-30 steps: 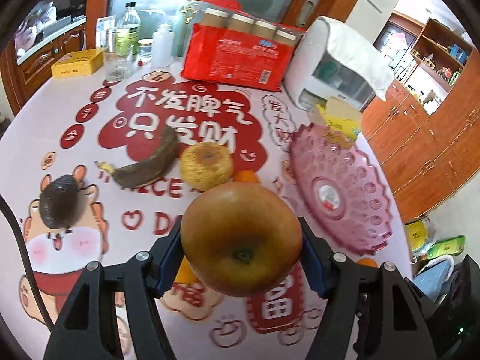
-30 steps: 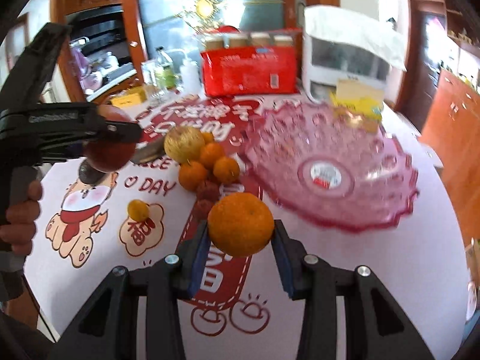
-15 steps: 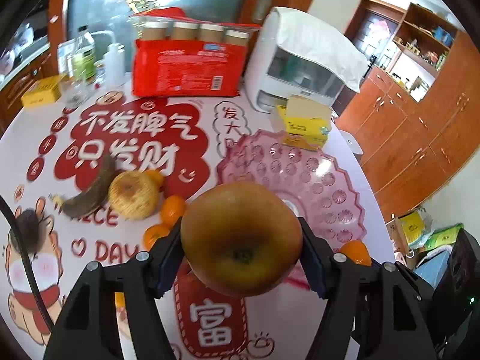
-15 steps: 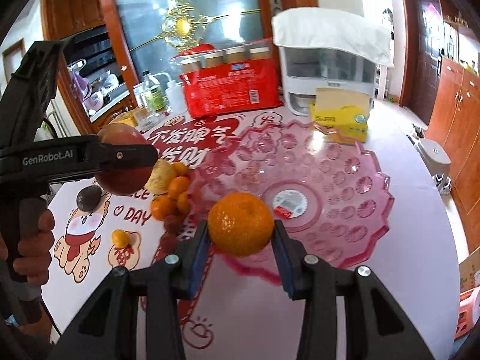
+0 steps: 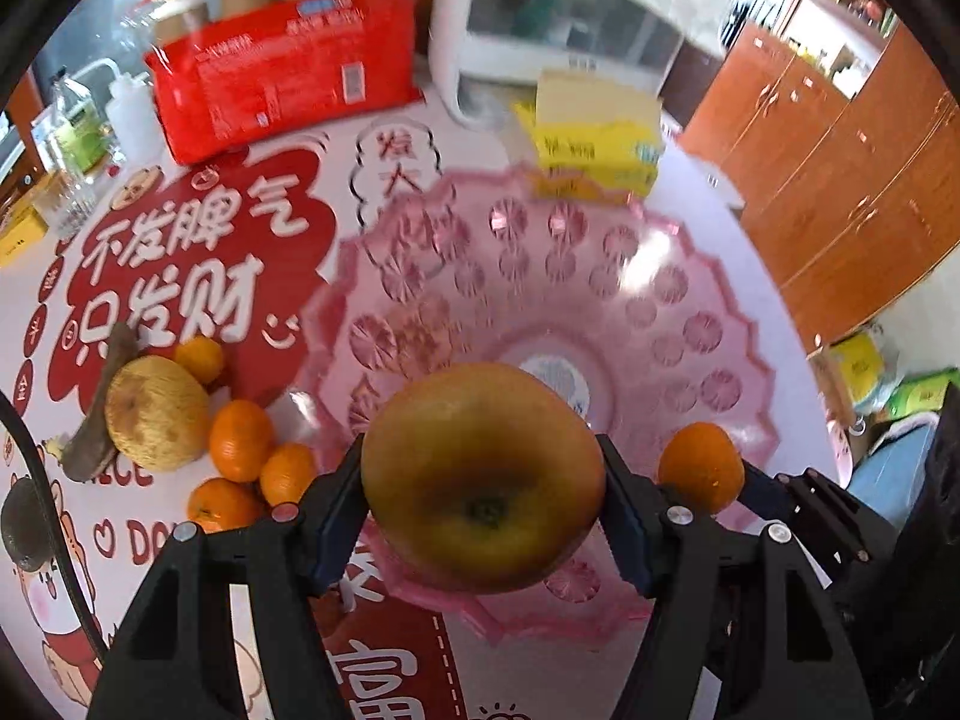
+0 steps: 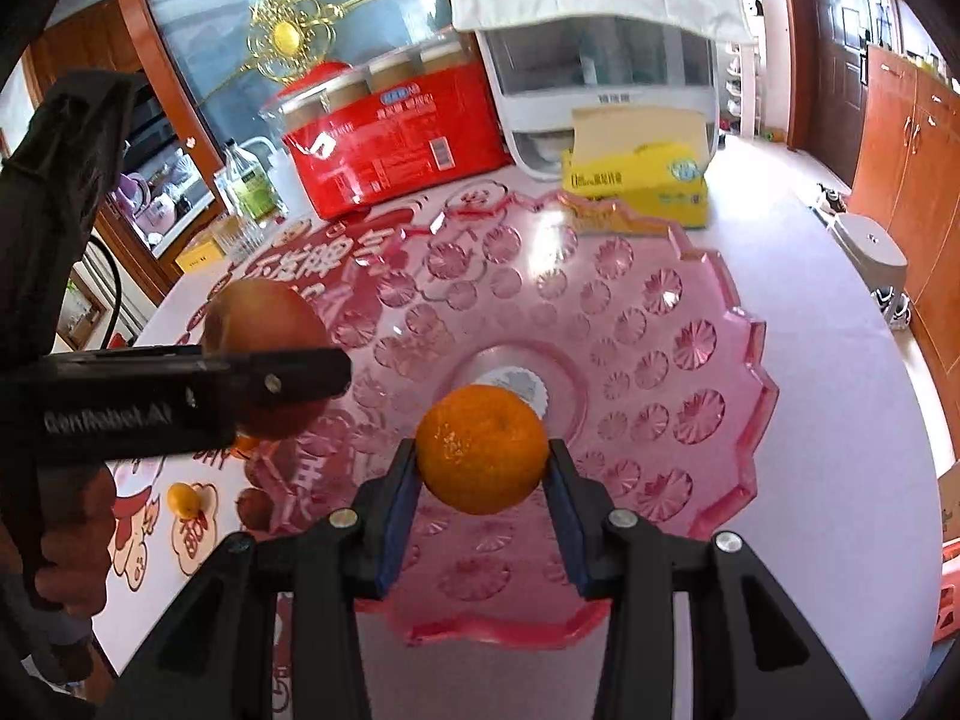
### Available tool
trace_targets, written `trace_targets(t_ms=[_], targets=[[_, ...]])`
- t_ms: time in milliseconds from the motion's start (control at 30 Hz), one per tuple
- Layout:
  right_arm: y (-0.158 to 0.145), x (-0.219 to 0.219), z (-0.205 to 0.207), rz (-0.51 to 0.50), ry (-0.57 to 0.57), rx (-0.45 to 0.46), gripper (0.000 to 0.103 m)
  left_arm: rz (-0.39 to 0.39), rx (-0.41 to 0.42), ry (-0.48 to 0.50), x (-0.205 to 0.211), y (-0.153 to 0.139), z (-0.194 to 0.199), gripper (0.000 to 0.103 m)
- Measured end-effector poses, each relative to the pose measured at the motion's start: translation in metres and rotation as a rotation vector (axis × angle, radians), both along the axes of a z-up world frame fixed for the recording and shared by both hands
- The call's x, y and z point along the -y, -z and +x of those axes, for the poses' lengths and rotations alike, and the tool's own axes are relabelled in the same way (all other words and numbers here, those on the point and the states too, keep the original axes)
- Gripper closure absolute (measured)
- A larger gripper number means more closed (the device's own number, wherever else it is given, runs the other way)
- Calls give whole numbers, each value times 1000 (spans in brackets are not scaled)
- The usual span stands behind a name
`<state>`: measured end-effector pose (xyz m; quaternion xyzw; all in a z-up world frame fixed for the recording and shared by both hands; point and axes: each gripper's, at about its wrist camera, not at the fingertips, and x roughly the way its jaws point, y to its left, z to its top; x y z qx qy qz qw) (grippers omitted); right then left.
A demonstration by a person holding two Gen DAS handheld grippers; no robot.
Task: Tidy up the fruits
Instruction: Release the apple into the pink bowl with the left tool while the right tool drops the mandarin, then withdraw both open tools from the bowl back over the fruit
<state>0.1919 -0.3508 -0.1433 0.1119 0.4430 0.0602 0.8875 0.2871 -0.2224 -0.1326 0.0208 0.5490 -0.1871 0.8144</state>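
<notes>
The brown-gold apple (image 5: 483,477) sits pinched between the blue pads of the left gripper (image 5: 483,498), blossom end toward the lens, hanging above the near side of the pink glass fruit dish (image 5: 690,276); just to its right the tangerine (image 6: 482,449) is clamped in the right gripper (image 6: 480,474), jaws drawn in close on its sides, poised over the dish's centre where a white sticker (image 6: 519,384) shows through the glass; neither fruit touches the dish; from the right side you can see the left gripper's black body and the hand (image 6: 66,546) that holds it coming in over the dish's left rim; the dish itself stands toward the right side of the round table (image 6: 840,312), nothing lying in it; left of the dish, on the printed red and white tablecloth (image 5: 198,252), waits the rest of the fruit: a pale rough-skinned round fruit (image 5: 157,414), a darkened banana (image 5: 99,402) against its far side, four small oranges (image 5: 240,439) bunched beside it, and a dark avocado (image 5: 27,525) nearer the left edge; along the table's far edge stand a red pack of cups (image 5: 282,72), a white appliance (image 5: 564,30) under a cloth, and a yellow box (image 5: 594,138) just behind the dish's far rim; at the far left corner, a clear bottle (image 5: 75,126) and a glass (image 5: 63,204).
</notes>
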Motion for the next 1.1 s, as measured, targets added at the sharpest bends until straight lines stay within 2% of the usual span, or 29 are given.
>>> trace_targets(t_ms=[133, 300, 567, 767, 933, 1100], targets=[[10, 4, 4, -6, 18, -52, 61, 26, -45, 5, 10, 18, 5, 35], [17, 9, 5, 10, 43, -106, 61, 50, -56, 11, 17, 30, 7, 35], [19, 7, 9, 13, 25, -112, 61, 41, -74, 13, 18, 38, 10, 35], [18, 5, 11, 30, 16, -126, 59, 8, 2, 42, 18, 23, 6, 26], [12, 8, 6, 52, 39, -123, 55, -48, 9, -21, 1, 9, 3, 26], [-2, 8, -4, 48, 45, -84, 49, -64, 46, -87, -19, -10, -6, 26]])
